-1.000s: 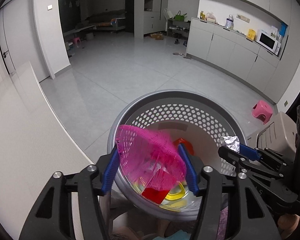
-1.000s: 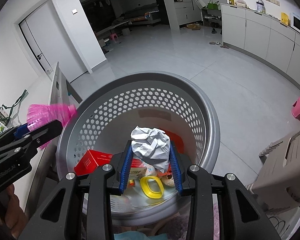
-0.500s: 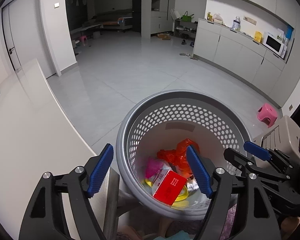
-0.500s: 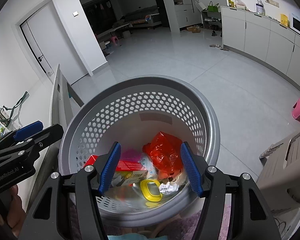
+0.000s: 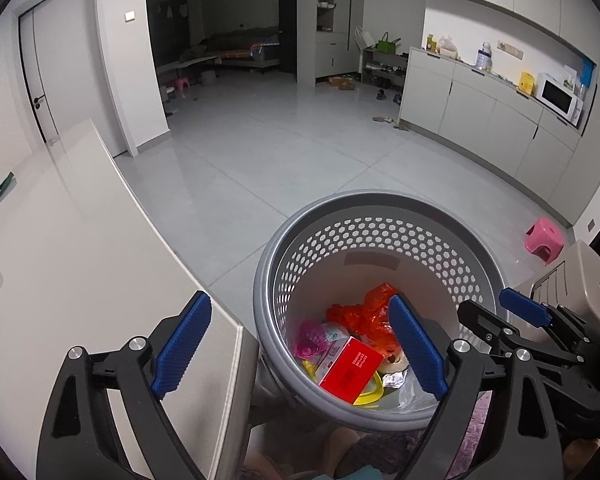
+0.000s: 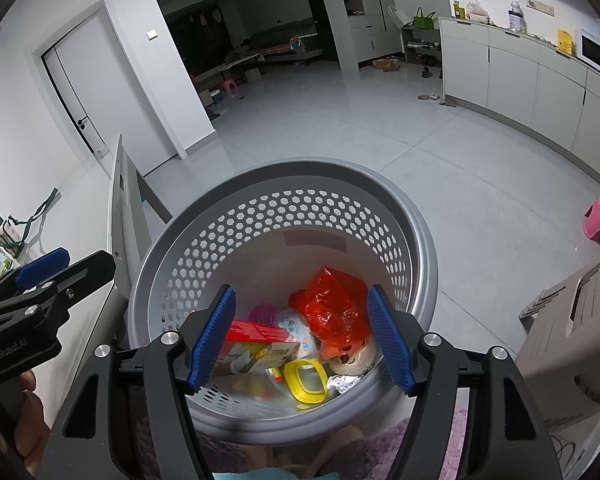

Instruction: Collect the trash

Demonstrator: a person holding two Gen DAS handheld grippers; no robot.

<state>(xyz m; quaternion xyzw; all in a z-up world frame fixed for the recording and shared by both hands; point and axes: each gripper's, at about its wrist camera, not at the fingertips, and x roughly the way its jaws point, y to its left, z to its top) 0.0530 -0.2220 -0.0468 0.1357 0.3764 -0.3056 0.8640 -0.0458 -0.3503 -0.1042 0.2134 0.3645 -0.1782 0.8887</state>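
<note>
A grey perforated basket stands on the floor beside the white table. It holds trash: a red box, a pink net, a red plastic bag, a yellow ring and crumpled foil. My left gripper is open and empty above the basket's left rim. My right gripper is open and empty above the basket. Each gripper shows in the other's view: the right gripper and the left gripper.
A white table lies to the left, its edge touching the basket's side. A beige plastic crate stands to the right. A pink stool sits on the tiled floor. Cabinets line the right wall.
Both grippers opened. The pink net fell from the left one and the crumpled foil from the right one into the basket. The left gripper then drifted left toward the table.
</note>
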